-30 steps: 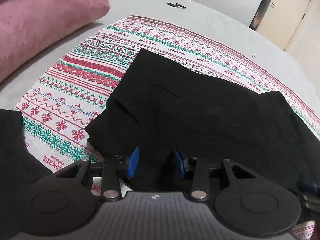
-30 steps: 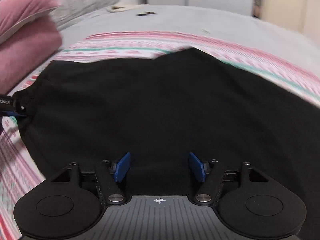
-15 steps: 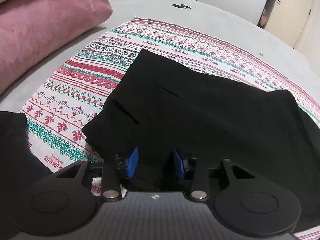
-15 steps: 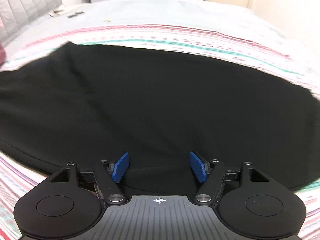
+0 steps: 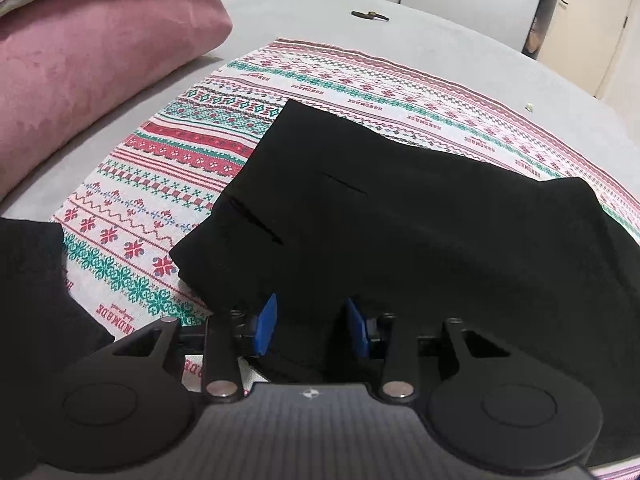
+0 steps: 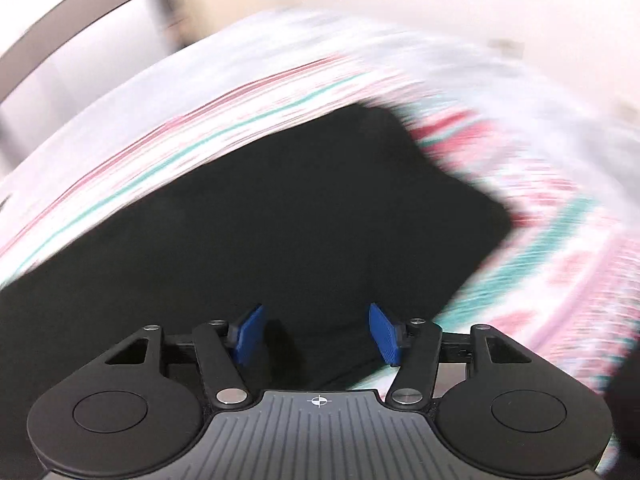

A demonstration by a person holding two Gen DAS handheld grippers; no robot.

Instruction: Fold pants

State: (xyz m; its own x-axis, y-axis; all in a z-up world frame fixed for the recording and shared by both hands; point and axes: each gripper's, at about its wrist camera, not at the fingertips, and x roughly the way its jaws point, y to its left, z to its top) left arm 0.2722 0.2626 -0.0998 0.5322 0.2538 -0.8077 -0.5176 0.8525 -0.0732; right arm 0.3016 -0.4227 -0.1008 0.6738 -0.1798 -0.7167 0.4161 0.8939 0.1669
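grey bed (image 5: pixel 460 52) first, wide and soft, with a patterned cloth (image 5: pixel 168 184) spread across it and a pink pillow (image 5: pixel 80 52) at its far left. black pants (image 5: pixel 400 232) lie on the cloth, already doubled into a long slab; the waist end with 2 pocket slits faces the left view, and the right view, heavily blurred, shows the other end as a squared corner (image 6: pixel 440 184) lying on the cloth.

left gripper (image 5: pixel 311 326) sits at the near edge of the pants, its blue pads part way apart with black fabric between them; whether they truly pinch it i cannot tell. right gripper (image 6: pixel 318 334) has its jaws spread wide over the pants, holding nothing.

judging by this, the step is taking hold of the leg end for the next fold toward the waist. to do it well: settle the right gripper first, since the blur suggests it is swinging fast. slide 1 pad under all layers at the corner, not just the top one. close firmly before lifting. keep the left end anchored so the slab does not drag on the cloth, then carry the leg end low and lay edge onto edge. a small dark item (image 5: pixel 370 15) far off on the bed is no concern.
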